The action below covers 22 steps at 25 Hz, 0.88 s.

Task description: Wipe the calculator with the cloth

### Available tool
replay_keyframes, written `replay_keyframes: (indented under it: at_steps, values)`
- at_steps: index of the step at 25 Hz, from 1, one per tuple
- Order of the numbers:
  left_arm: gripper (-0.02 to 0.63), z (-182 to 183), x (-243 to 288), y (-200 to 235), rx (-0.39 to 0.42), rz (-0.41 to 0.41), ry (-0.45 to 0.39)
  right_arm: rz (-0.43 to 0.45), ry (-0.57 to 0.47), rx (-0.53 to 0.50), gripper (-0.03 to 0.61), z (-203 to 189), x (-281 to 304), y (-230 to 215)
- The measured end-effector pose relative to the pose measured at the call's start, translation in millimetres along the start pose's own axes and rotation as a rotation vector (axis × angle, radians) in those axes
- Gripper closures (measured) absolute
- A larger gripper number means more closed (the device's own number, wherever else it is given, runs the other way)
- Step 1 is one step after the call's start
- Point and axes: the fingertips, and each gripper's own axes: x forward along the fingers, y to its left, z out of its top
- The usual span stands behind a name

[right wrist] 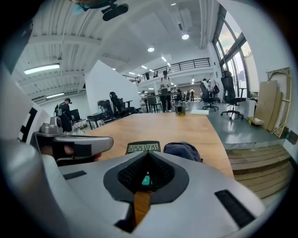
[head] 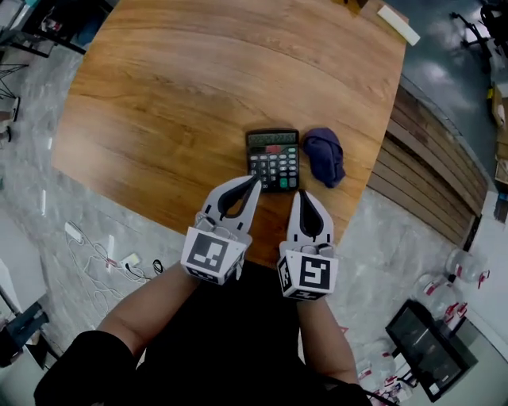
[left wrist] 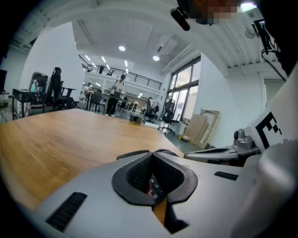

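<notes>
A black calculator [head: 274, 158] lies on the wooden table [head: 159, 103] near its front edge, display away from me. A crumpled dark blue cloth [head: 325, 155] sits just to its right, touching or nearly so. My left gripper [head: 255, 181] is shut and empty, its tips over the calculator's lower left corner. My right gripper [head: 300, 193] is shut and empty, its tips just below the calculator's lower right corner. In the right gripper view the calculator [right wrist: 143, 148] and cloth [right wrist: 182, 150] show just past the closed jaws. In the left gripper view calculator keys [left wrist: 154, 187] peek between the jaws.
The table's front edge runs just under both grippers. White cables [head: 99, 254] lie on the floor at the left. Slatted wooden steps [head: 429, 190] stand to the right of the table. A white box [head: 398, 24] rests at the table's far right corner.
</notes>
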Motion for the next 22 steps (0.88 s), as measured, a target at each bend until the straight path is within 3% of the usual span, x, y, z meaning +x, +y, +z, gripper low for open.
replay_keyframes:
  at_steps: [5,12,21,22]
  values:
    - [0.607,-36.0,18.0,17.0,-0.093,-0.042,0.087,0.023,0.035,-0.011,0.563,-22.9,36.5,-18.0]
    - [0.607,-63.9,26.5,32.7,-0.093,-0.003,0.184,0.059,0.089,-0.035,0.563,-37.5,68.3,-23.6]
    - [0.606,-75.1,31.5,37.6,-0.135,-0.022,0.214,0.054,0.177,0.019,0.563,-60.8,77.1,-33.0]
    - [0.553,-75.2,31.8,35.8,-0.143,-0.035,0.216,0.054,0.178,0.020,0.563,-61.3,77.0,-33.5]
